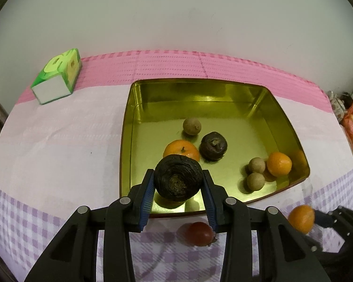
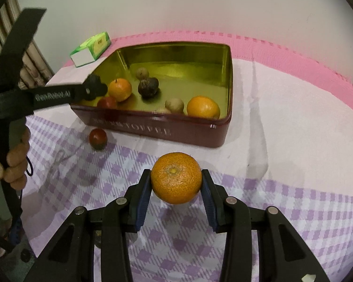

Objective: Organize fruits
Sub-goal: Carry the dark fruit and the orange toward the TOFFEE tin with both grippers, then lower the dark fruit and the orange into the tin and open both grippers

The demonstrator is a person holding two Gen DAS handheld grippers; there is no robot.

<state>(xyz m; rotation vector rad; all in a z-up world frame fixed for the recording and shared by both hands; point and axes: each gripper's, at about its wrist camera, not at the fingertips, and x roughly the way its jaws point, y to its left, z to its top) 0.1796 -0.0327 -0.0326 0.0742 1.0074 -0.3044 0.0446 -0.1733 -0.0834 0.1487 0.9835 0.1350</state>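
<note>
Your table (image 2: 282,108) carries a gold-lined tin (image 1: 223,87) with oranges and brown fruits inside. Your left hand-held gripper (image 1: 178,183) pinches a dark wrinkled fruit (image 1: 177,179) above the tin's near edge. Your right hand-held gripper (image 2: 176,179) pinches an orange (image 2: 176,178) above the checked cloth. A small red fruit (image 2: 98,136) lies just outside the tin.

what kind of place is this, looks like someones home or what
Probably a home: a table under a checked cloth against a plain wall, a tissue pack, a radiator at the side, and a sweets tin of fruit.
</note>
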